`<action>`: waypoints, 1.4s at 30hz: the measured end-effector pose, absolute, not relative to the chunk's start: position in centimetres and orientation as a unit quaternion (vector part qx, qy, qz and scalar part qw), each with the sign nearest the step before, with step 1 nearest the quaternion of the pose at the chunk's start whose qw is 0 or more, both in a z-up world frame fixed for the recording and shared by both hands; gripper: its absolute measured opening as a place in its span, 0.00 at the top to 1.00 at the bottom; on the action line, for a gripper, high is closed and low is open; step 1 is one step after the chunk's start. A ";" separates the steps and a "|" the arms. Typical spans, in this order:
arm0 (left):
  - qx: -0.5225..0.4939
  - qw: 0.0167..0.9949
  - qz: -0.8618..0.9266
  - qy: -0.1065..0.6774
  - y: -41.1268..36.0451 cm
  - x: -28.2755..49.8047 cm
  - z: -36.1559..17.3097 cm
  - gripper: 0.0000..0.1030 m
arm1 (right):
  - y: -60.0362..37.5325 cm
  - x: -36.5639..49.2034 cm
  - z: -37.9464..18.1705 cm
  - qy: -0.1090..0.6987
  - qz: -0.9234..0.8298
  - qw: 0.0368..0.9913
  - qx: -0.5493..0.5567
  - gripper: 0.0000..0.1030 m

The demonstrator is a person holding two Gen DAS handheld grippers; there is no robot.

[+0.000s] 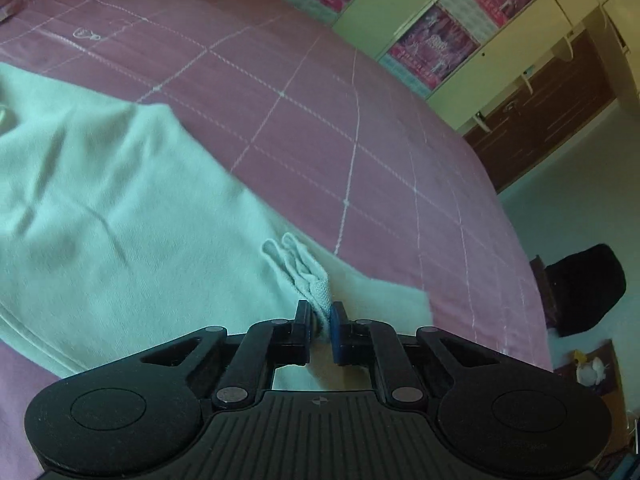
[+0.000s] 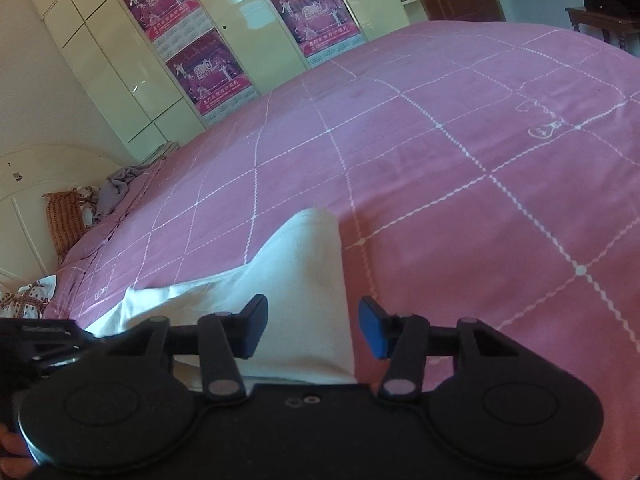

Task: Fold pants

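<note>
Pale mint-white pants (image 1: 104, 200) lie spread on a pink checked bedspread (image 1: 320, 112). My left gripper (image 1: 321, 322) is shut on a bunched edge of the pants (image 1: 308, 272), which sticks out between the jaws. In the right wrist view a folded part of the pants (image 2: 304, 272) lies under and ahead of my right gripper (image 2: 312, 328). The right gripper is open, its jaws wide apart above the cloth and holding nothing.
The bedspread (image 2: 460, 160) fills most of both views. Cream wardrobe doors with pink posters (image 2: 200, 68) stand beyond the bed. Pillows and a grey cloth (image 2: 92, 200) lie at the headboard. A dark chair (image 1: 580, 288) and a brown door (image 1: 540, 120) are past the bed's edge.
</note>
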State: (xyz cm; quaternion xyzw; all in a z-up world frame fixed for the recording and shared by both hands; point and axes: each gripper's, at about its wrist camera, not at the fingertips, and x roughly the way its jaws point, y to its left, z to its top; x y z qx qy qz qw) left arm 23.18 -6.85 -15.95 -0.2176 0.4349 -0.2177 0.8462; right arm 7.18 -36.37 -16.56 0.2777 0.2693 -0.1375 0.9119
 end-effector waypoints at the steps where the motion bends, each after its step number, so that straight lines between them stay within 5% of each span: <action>1: -0.213 0.853 -0.214 0.425 -5.9 23.3 -15.4 0.91 | -36.4 7.4 -16.4 0.269 -0.139 0.914 0.272 0.54; 10: -0.056 0.861 -0.146 0.483 -3.1 23.5 -22.6 0.90 | -31.5 11.7 -17.5 0.321 -0.089 0.926 0.176 0.69; 16: -0.077 0.885 -0.112 0.445 -0.8 23.0 -19.7 0.88 | -27.7 13.4 -20.9 0.409 -0.058 0.910 0.041 0.69; 19: -0.072 0.890 -0.139 0.427 -1.4 23.2 -17.9 0.86 | -28.5 13.4 -20.0 0.412 -0.052 0.907 0.073 0.66; 22: -0.061 0.885 -0.161 0.432 -4.2 23.6 -17.8 0.75 | -29.0 14.1 -18.4 0.383 -0.052 0.915 0.117 0.66; 24: -0.043 0.879 -0.172 0.442 -6.4 23.7 -18.5 0.52 | -28.5 15.2 -17.8 0.374 -0.056 0.919 0.109 0.66; 25: -0.032 0.877 -0.172 0.448 -7.3 23.9 -19.1 0.48 | -28.3 15.8 -17.7 0.372 -0.060 0.921 0.102 0.67; 32: 0.074 0.884 -0.152 0.436 -10.8 22.0 -22.4 0.47 | -27.6 17.6 -21.8 0.410 -0.074 0.908 0.049 0.66; 42: 0.083 0.890 -0.154 0.421 -11.2 21.2 -22.6 0.45 | -26.8 16.4 -21.9 0.392 -0.088 0.915 0.036 0.65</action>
